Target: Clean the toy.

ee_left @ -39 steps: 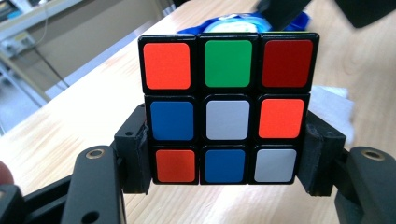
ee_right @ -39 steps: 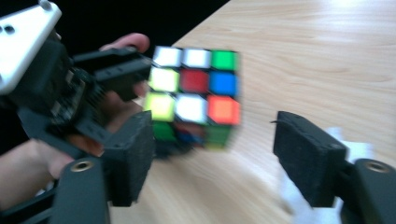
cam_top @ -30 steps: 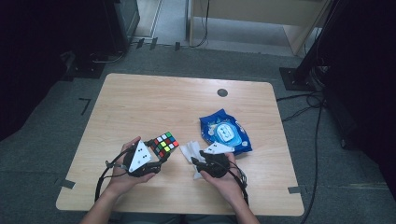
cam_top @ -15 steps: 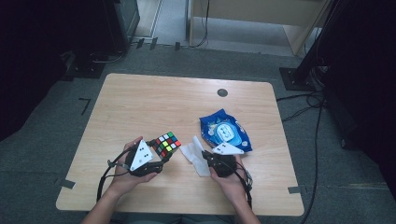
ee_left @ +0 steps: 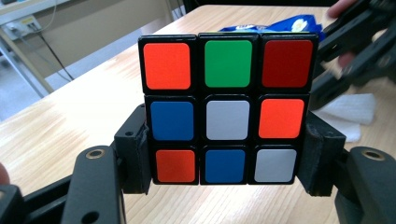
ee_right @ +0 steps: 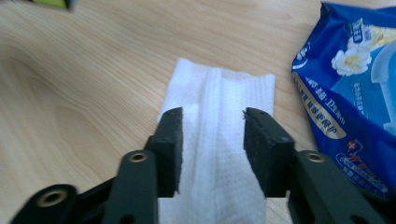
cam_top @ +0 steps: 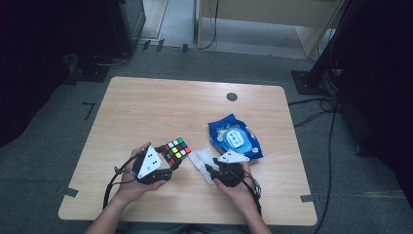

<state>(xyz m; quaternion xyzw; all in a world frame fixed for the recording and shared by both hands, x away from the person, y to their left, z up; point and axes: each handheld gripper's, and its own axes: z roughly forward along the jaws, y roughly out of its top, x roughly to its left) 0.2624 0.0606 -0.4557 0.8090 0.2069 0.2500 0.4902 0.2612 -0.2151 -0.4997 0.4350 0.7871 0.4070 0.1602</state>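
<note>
The left gripper point(ee_left: 224, 186) is clamped on the puzzle cube point(ee_left: 227, 109), pads pressing its two sides, holding it just above the table point(cam_top: 160, 107). The right gripper point(ee_right: 212, 149) has just been opening; its jaws stand partly apart over the white wipe point(ee_right: 219, 140) (a raised fold runs between them), which lies flat beside the blue wipes pack point(cam_top: 234, 138). Compared with half a second ago, the right gripper has closed in over the wipe.
</note>
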